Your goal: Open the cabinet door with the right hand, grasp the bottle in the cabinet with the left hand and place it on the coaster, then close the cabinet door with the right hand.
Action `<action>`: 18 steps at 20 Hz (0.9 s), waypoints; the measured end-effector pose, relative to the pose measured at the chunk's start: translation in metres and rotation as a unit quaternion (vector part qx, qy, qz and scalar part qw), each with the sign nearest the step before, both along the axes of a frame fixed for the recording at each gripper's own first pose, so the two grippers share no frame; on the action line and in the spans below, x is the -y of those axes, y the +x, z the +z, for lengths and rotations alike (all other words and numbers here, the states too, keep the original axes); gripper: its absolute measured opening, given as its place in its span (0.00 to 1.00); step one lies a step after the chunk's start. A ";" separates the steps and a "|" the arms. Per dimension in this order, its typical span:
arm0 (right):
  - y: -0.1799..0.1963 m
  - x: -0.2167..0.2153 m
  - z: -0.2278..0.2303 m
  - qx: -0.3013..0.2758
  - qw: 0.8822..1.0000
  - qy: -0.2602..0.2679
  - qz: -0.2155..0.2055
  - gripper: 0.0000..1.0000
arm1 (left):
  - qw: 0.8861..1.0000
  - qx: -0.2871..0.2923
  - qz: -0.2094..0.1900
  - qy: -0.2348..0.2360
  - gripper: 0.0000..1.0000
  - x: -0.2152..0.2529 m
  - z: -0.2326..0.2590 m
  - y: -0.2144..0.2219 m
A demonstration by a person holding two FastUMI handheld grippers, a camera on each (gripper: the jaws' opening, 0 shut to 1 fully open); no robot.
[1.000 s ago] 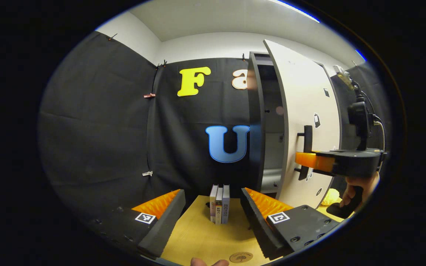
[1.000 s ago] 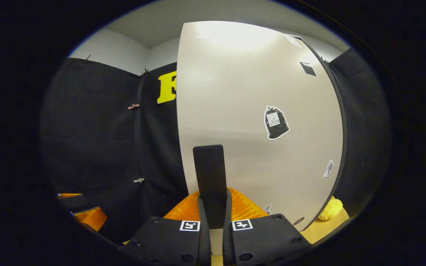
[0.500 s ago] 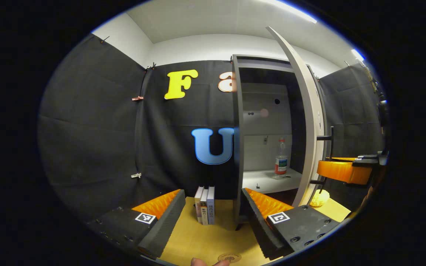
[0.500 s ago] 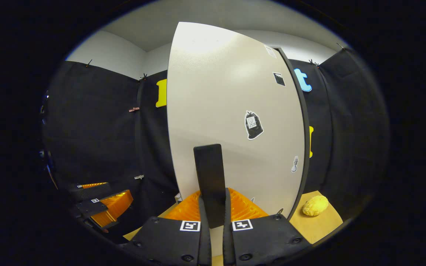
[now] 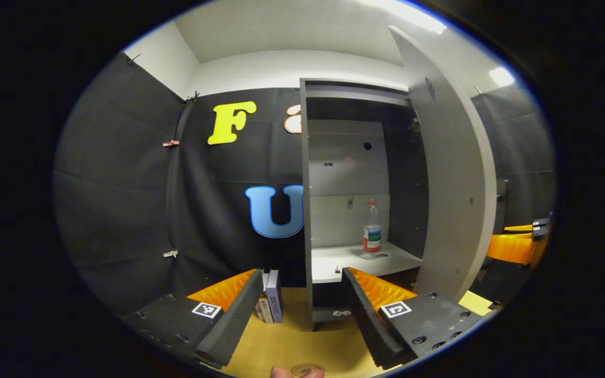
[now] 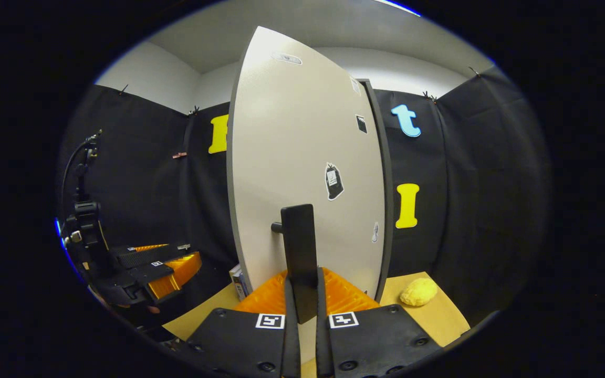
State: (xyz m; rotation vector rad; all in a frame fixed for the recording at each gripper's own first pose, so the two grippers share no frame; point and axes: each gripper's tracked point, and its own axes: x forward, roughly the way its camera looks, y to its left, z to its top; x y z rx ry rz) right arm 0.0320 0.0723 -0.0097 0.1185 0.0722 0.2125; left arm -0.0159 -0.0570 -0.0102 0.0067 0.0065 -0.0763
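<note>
We see the bottle [image 5: 371, 231] standing upright on the white shelf [image 5: 355, 259] inside the cabinet [image 5: 334, 157], toward its right side. The cabinet door [image 5: 452, 173] stands swung wide open. At the lower edge of the left gripper view the coaster [image 5: 306, 369] lies on the yellow wooden surface [image 5: 297, 341], with a few books [image 5: 271, 303] upright left of the cabinet. A yellow lump [image 6: 418, 292] sits on the surface right of the door. Black cloth lines the booth under white walls. Our left gripper [image 5: 298, 304] hangs with fingers wide apart, holding nothing. Our right gripper [image 6: 302, 310] has its fingers closed on the door handle [image 6: 298, 252].
</note>
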 end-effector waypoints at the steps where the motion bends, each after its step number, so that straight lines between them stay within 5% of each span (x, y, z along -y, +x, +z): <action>1: -0.003 0.007 0.000 0.000 1.000 0.000 -0.008 0.15 | 1.000 0.000 -0.005 0.000 0.94 0.006 0.001 0.001; 18: -0.024 0.102 0.007 0.003 0.996 -0.008 -0.087 0.16 | 0.998 0.000 -0.064 0.010 0.94 0.091 0.006 0.029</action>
